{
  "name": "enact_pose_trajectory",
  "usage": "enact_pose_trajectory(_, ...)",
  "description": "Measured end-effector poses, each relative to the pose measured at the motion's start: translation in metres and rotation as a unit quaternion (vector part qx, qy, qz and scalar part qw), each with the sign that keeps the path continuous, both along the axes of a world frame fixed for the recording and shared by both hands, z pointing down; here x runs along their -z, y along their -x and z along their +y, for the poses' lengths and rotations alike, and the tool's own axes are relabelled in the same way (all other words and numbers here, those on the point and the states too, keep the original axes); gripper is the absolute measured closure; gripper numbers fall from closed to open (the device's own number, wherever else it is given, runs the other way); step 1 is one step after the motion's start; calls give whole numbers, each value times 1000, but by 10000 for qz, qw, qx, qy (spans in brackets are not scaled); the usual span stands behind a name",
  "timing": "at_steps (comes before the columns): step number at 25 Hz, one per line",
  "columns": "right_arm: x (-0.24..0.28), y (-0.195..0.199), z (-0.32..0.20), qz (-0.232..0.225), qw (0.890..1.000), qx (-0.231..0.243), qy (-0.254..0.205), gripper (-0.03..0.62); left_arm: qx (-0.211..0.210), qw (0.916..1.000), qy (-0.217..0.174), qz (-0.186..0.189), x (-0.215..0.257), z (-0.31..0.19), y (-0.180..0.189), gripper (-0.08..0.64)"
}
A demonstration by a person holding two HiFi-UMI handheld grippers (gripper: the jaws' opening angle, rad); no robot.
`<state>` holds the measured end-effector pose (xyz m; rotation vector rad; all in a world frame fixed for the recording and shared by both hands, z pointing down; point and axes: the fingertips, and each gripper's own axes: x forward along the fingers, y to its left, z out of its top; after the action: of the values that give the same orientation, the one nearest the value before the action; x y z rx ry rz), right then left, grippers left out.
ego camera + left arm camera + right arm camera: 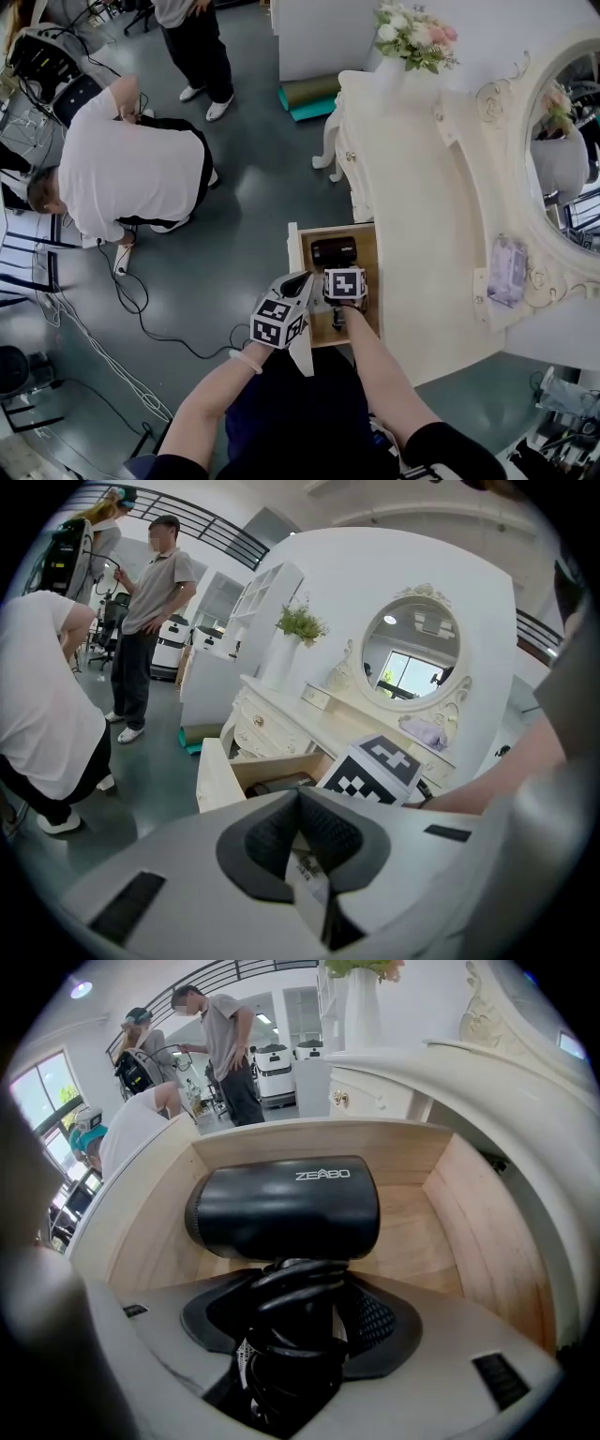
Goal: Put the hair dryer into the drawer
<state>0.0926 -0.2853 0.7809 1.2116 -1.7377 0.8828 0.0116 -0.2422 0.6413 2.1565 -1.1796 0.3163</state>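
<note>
1. The hair dryer is black, its barrel lying crosswise and already down inside the open drawer, between the wooden side walls and toward the back. I can't tell whether it rests on the drawer bottom or hangs just above it.
2. Its cord is wound in coils around the handle, and that bundled handle points back toward the camera.
3. The right gripper is clamped on the cord-wrapped handle with the pads on either side of the coils, so the jaws stand fairly wide. It reaches steeply down into the drawer.
4. The left gripper has its jaws together with nothing between them. In the head view it sits right by the drawer's white front panel; contact is unclear.
5. Progress, as I judge it: the carry is done and the dryer is in the right compartment. What is left is to let it settle, open the right jaws, and lift clear without dragging the cord out. Pushing the drawer closed may follow, though the task doesn't ask for it.
6. Around it, the drawer belongs to a white dressing table whose surface carries flowers and a mirror — two other people stand on the grey floor well apart
</note>
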Motion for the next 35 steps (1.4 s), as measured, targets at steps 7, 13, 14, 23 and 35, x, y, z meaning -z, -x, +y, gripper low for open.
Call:
enact_pose_trajectory(7,1,1,11,29,9993,177,326,254,102,9986,-35,525,14,3,-6,554)
enact_pose_trajectory(13,12,2,20,1,9996,167,235,253,133,9977,-44,661,18,8,-6,554)
enact_pose_trajectory(14,15,2,20,-29,9997,134,205,254,106,9977,-82,666,20,9,-6,554)
enact_pose_trajectory(23,47,8,27,-156,9997,126,-163,241,308,9955,-212,866,33,11,6,554)
enact_pose_trajectory(35,124,15,30,-1435,9797,-316,-1364,241,7,9980,-528,337,54,9,11,555)
